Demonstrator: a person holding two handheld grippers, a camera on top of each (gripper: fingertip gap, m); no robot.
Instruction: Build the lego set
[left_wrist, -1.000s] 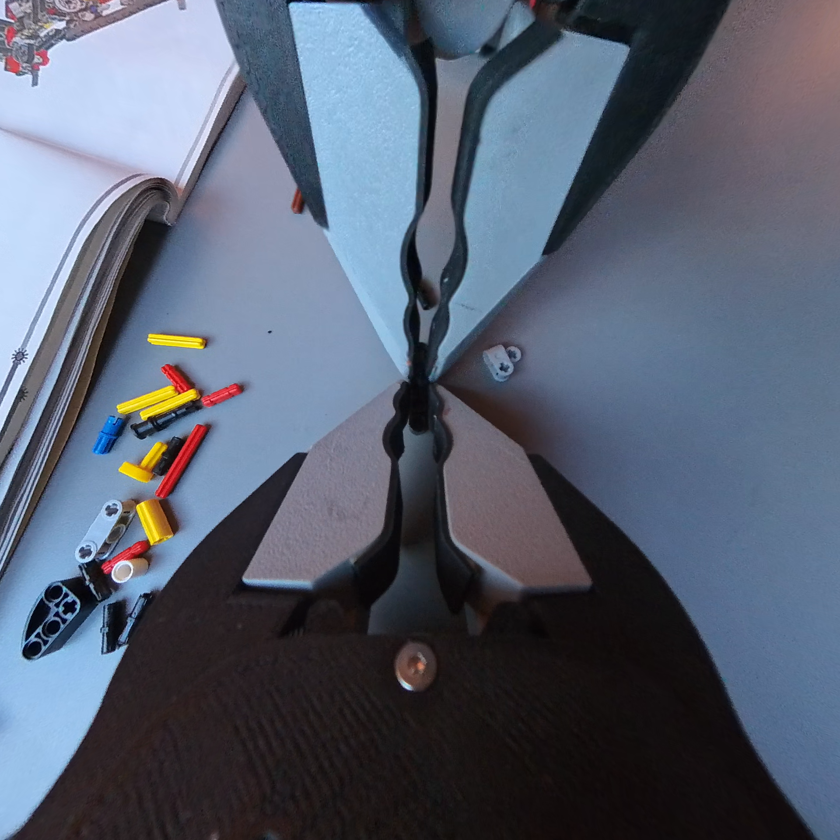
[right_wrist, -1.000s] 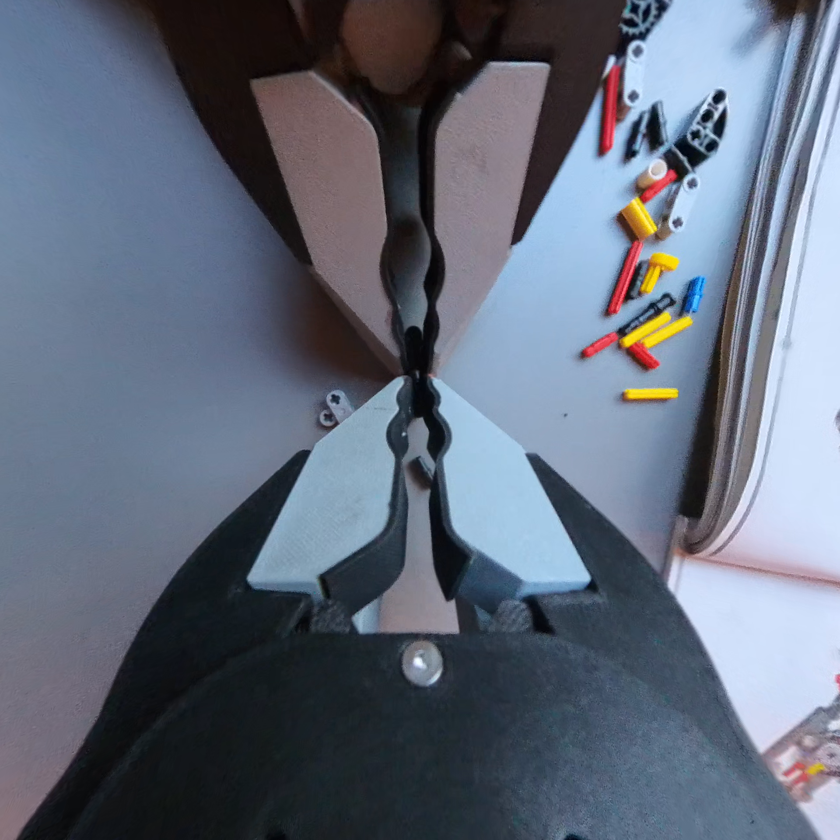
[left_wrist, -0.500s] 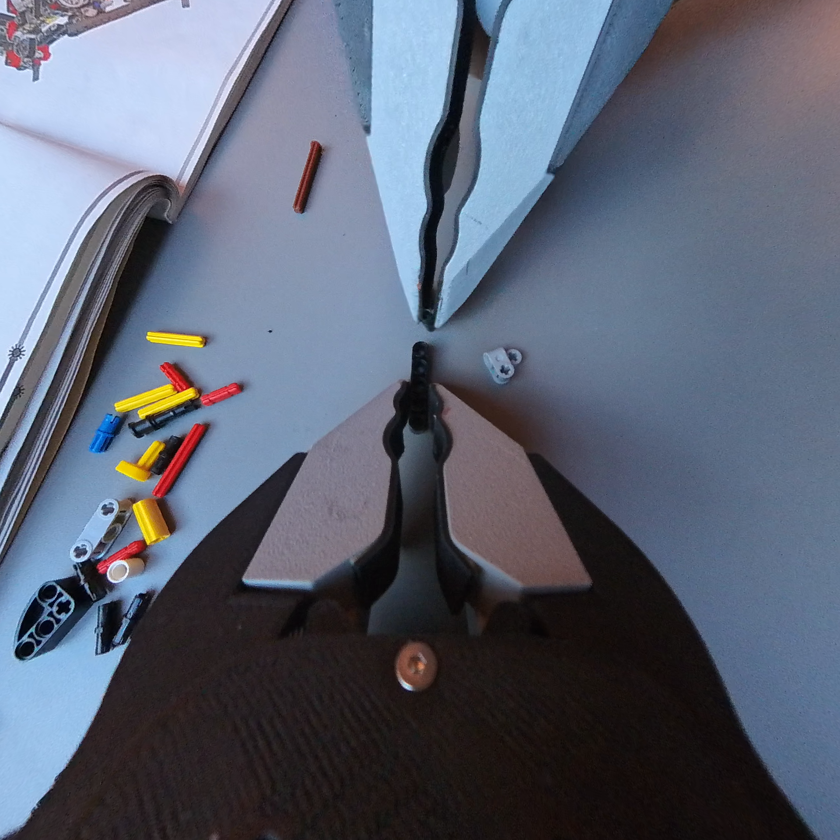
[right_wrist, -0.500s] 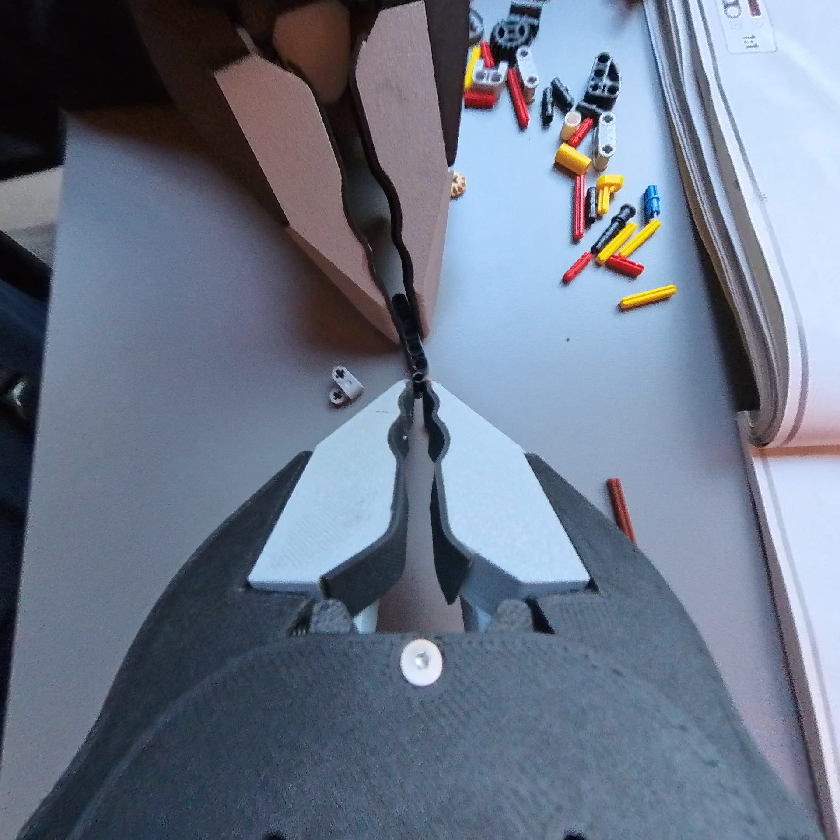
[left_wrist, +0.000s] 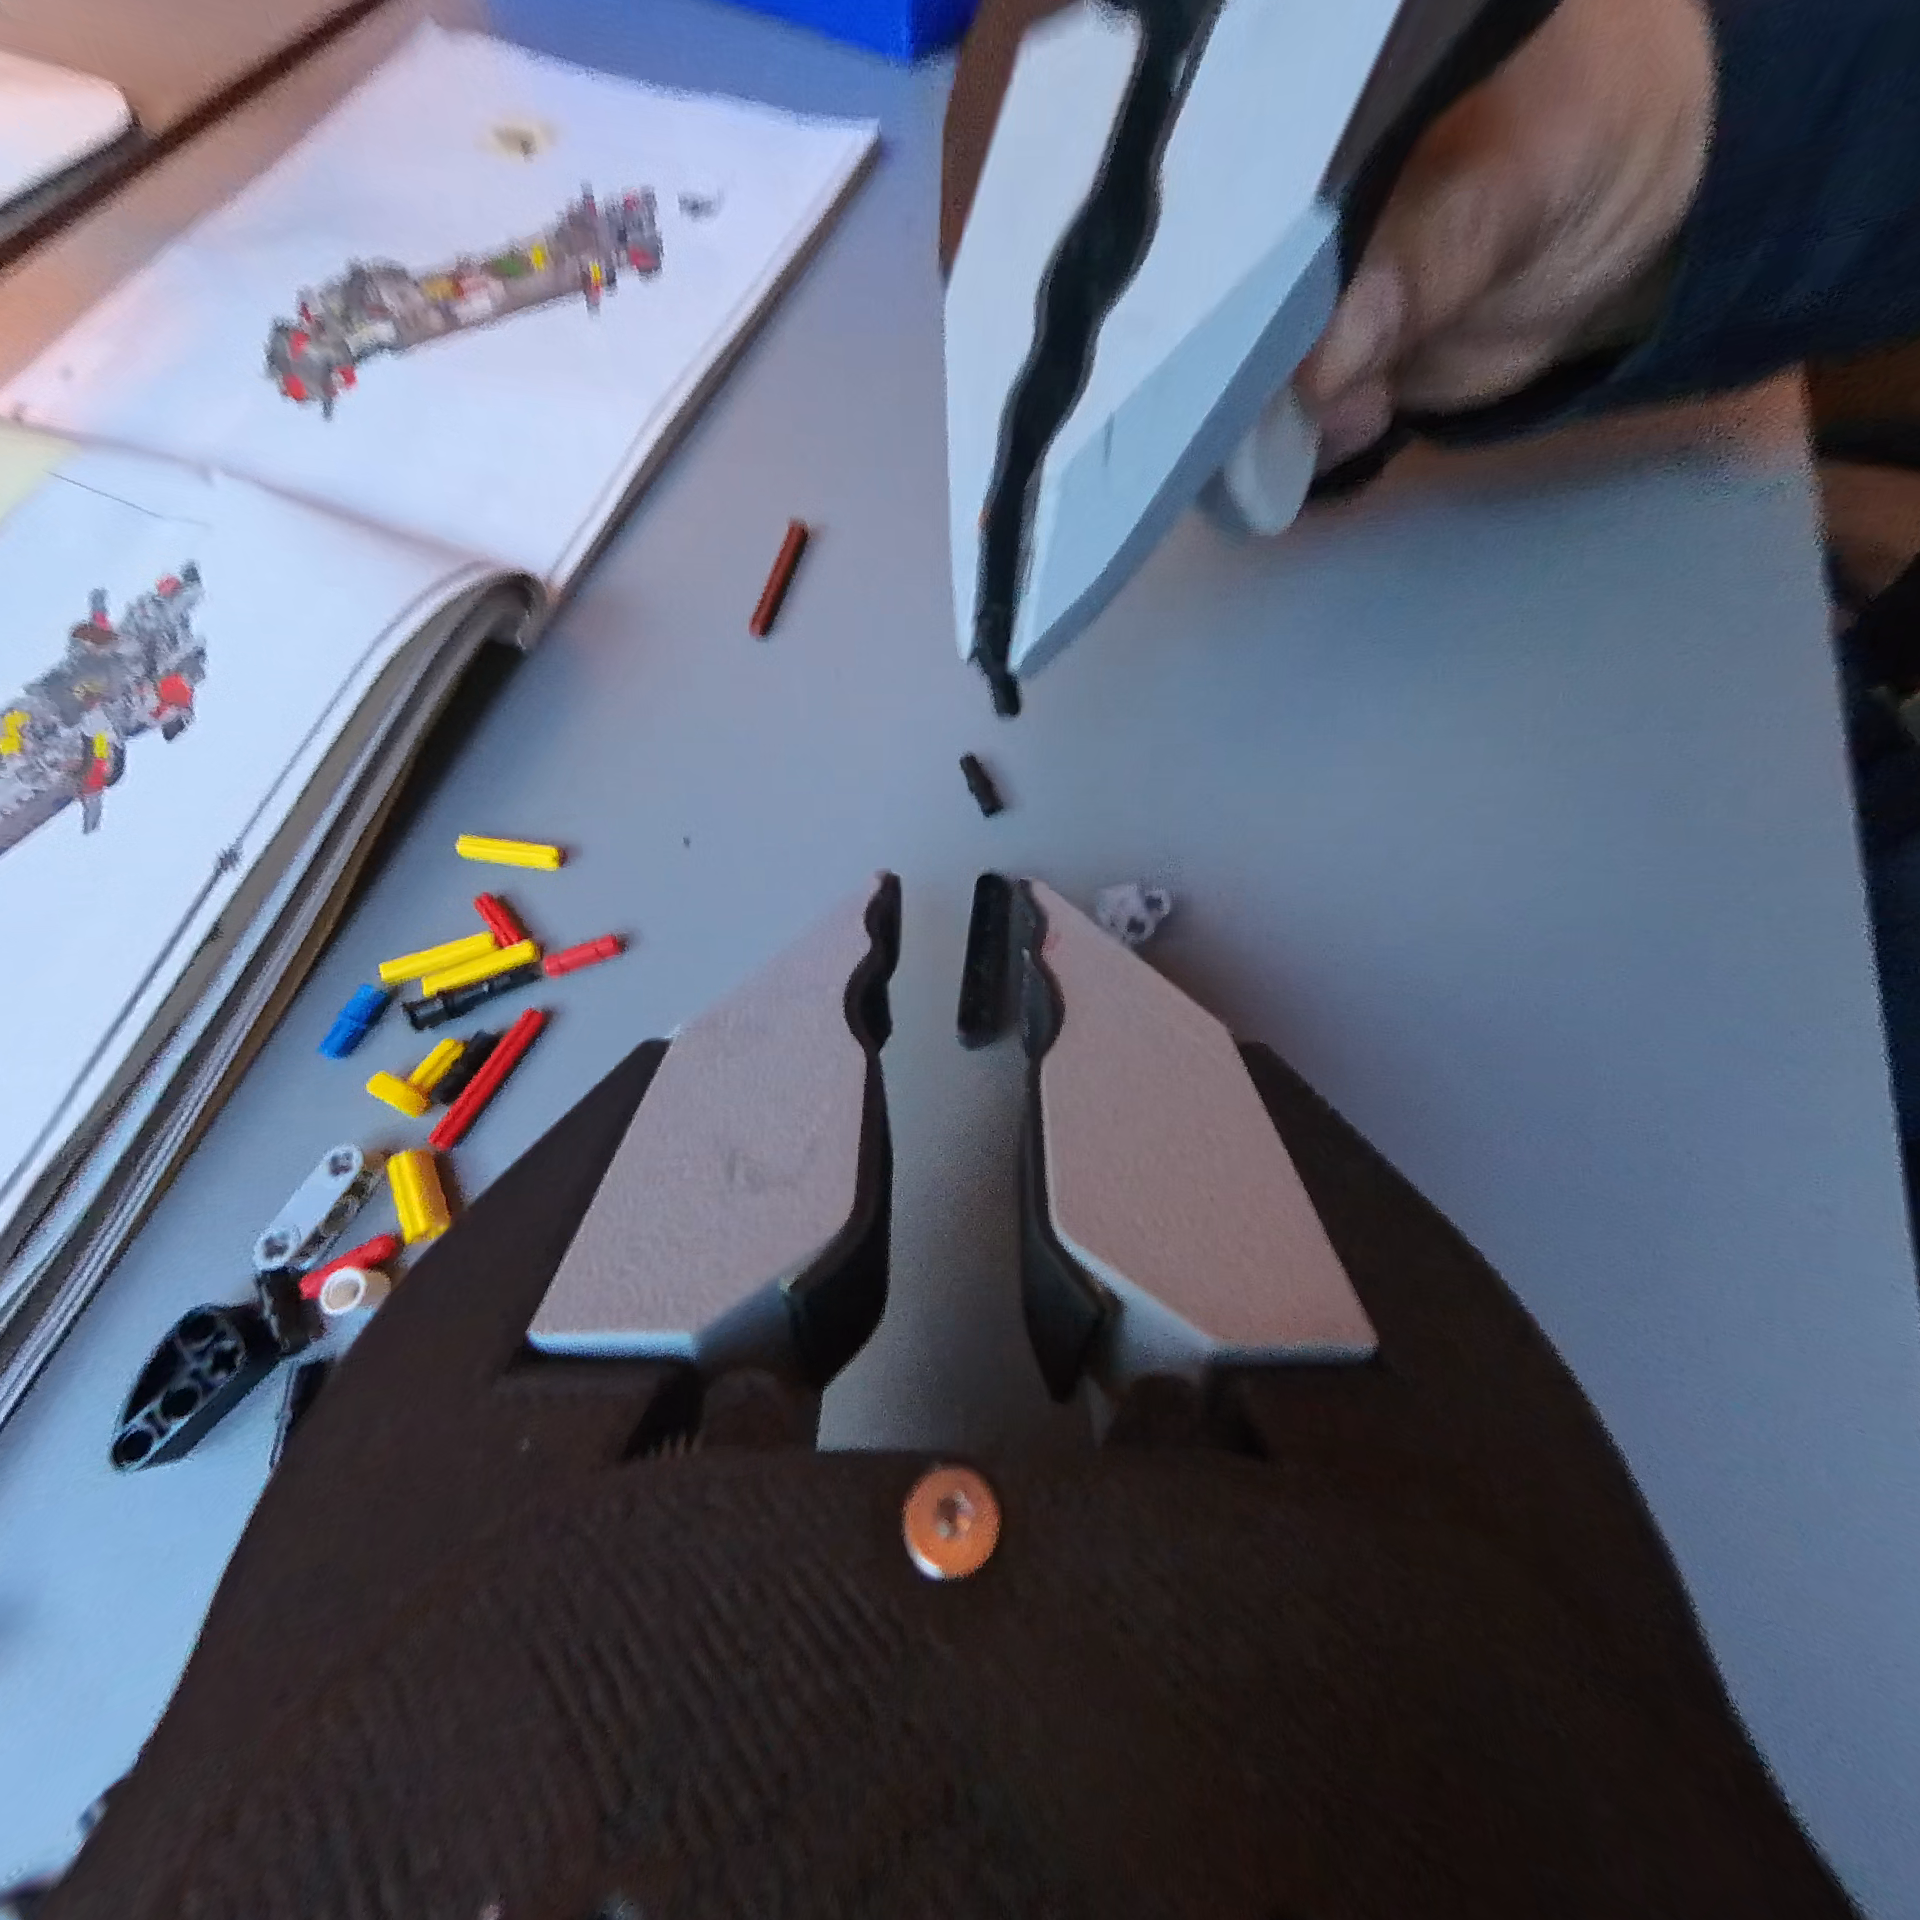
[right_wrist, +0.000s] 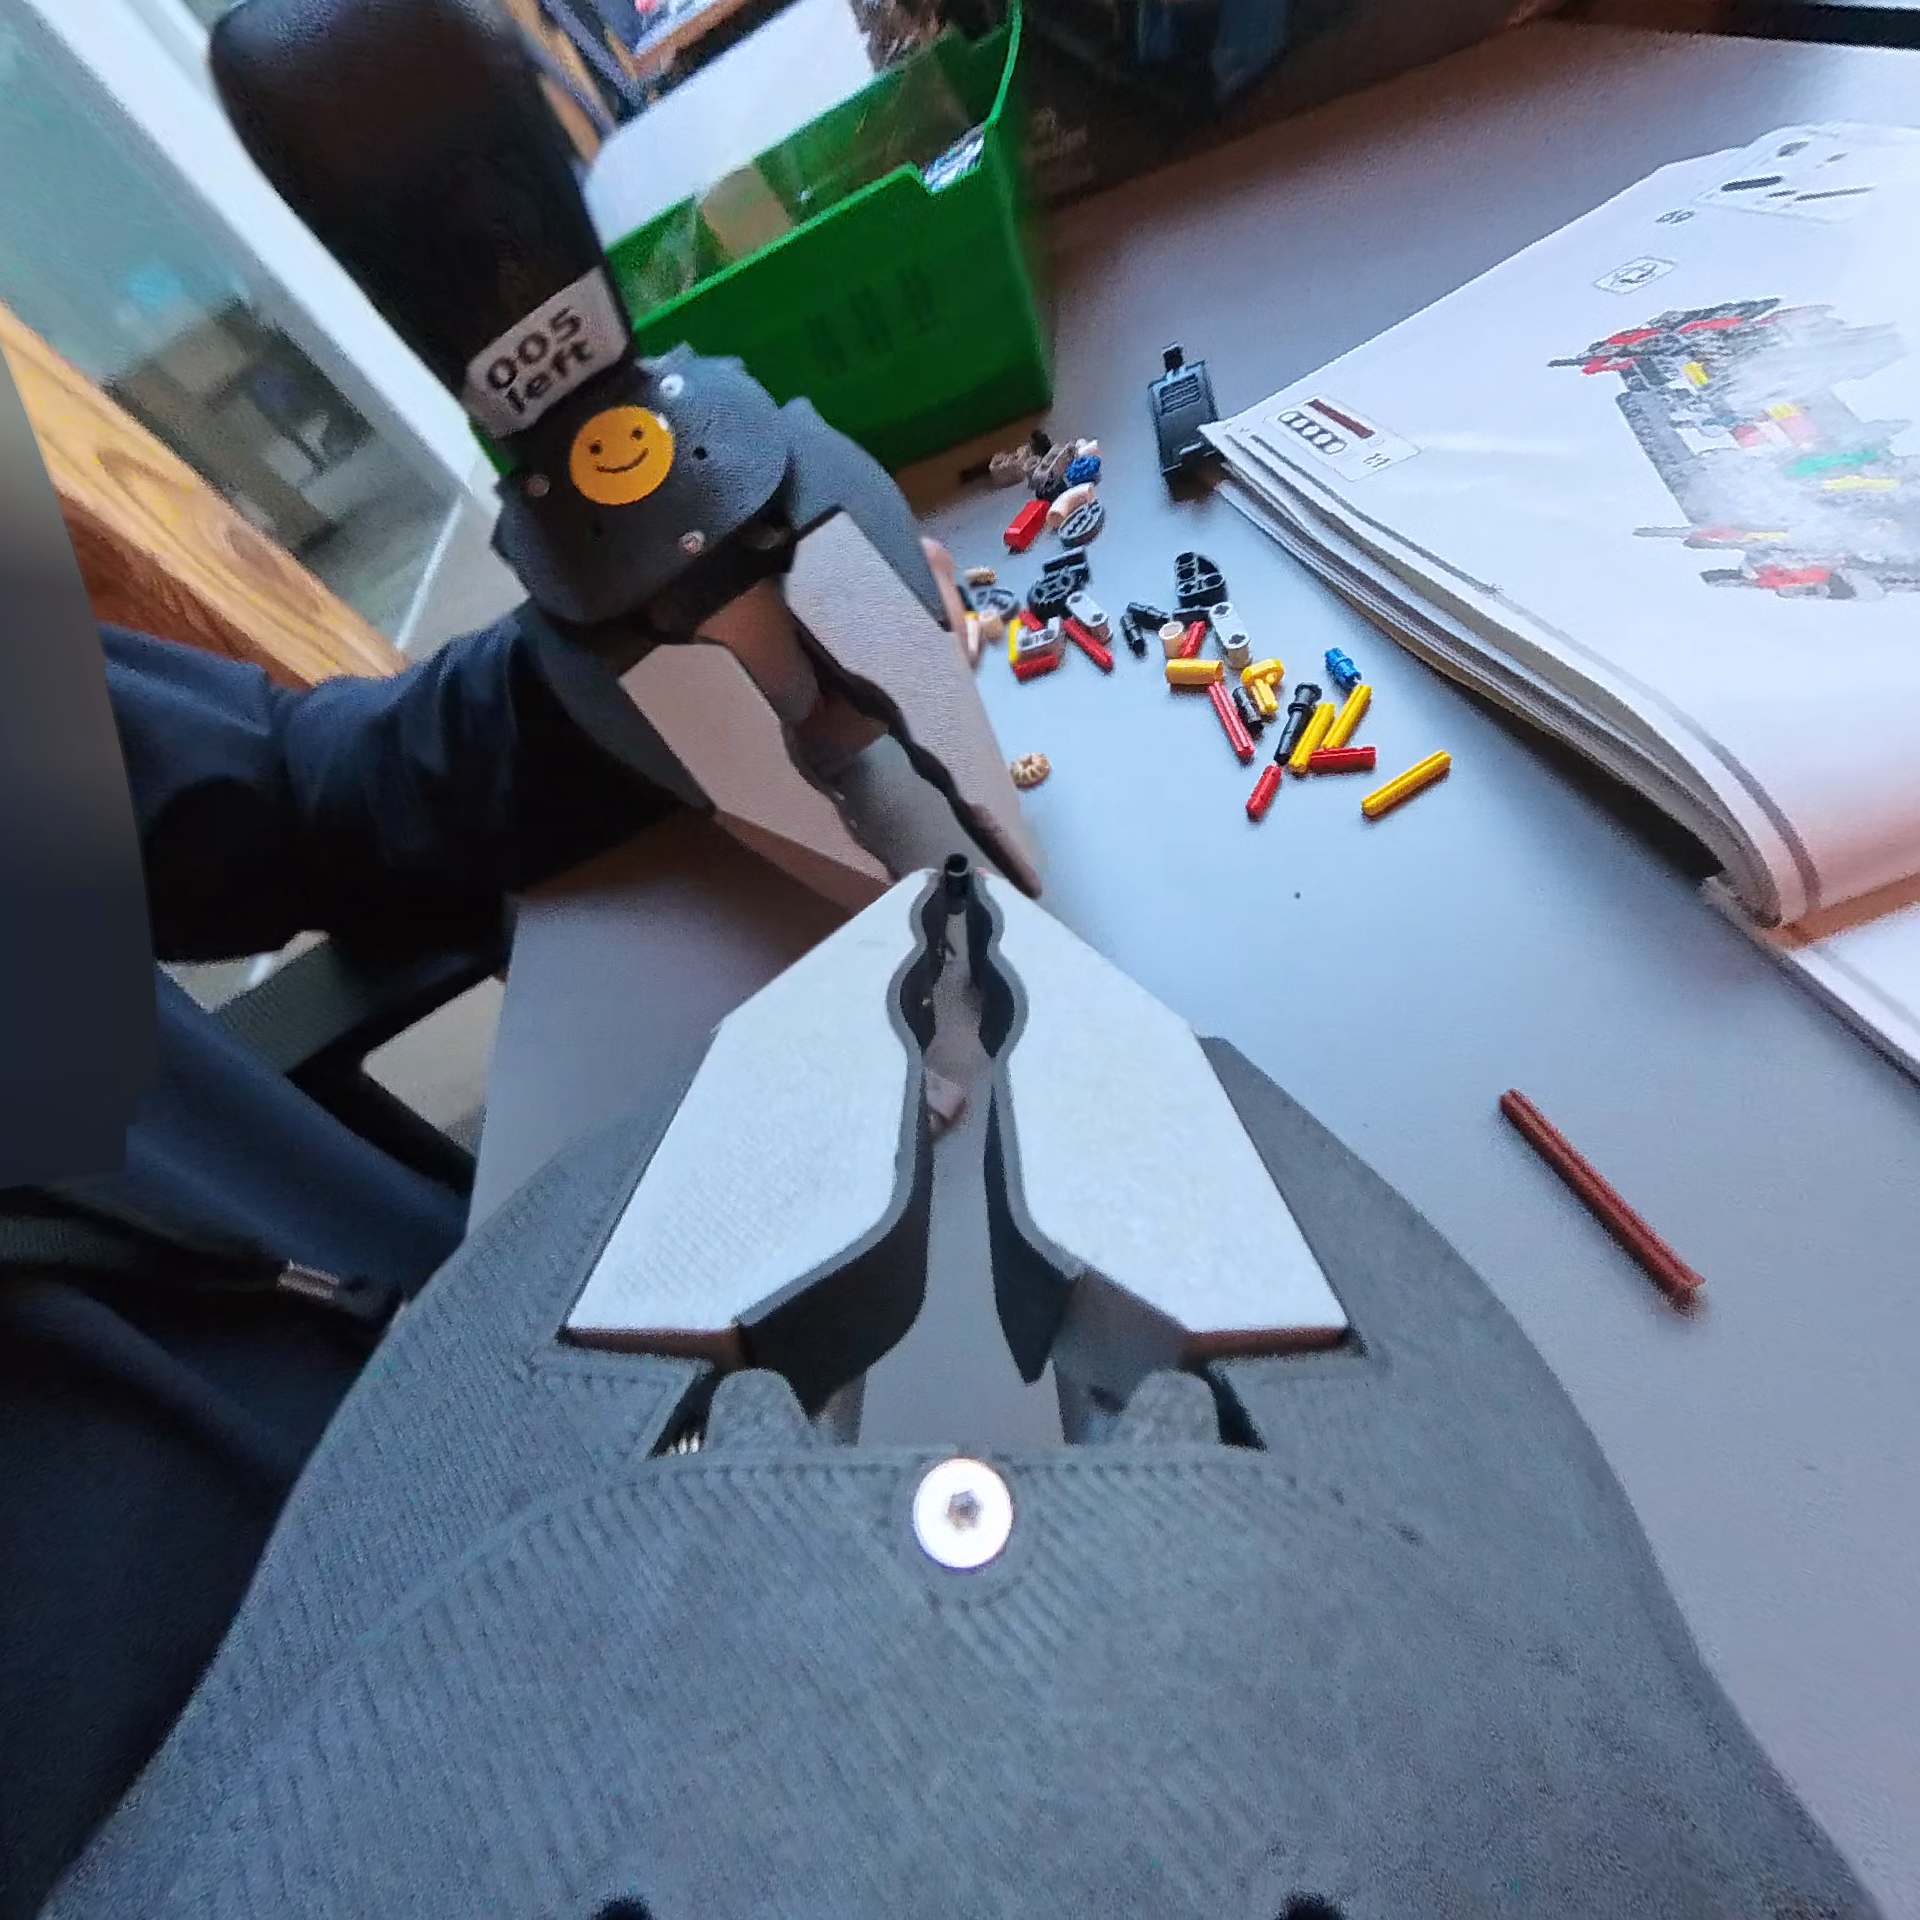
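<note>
An open instruction booklet (left_wrist: 436, 343), cut off at left, borders scattered building pieces (left_wrist: 457, 997) on the grey worktop (left_wrist: 1455, 935). At centre, the left gripper (left_wrist: 940, 904) has its jaws parted, a blurred black piece (left_wrist: 984, 971) against one finger. Upper right, the right gripper (left_wrist: 997, 665) pinches a small black pin (left_wrist: 1003, 694).

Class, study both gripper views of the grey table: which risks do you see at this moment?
1. The right gripper pinches a black pin by its end only, so it may slip out.
2. A black beam leans on one pad of the open left gripper; unclamped, it may fall.
3. The short black pin lying loose between the grippers may get knocked away.
</note>
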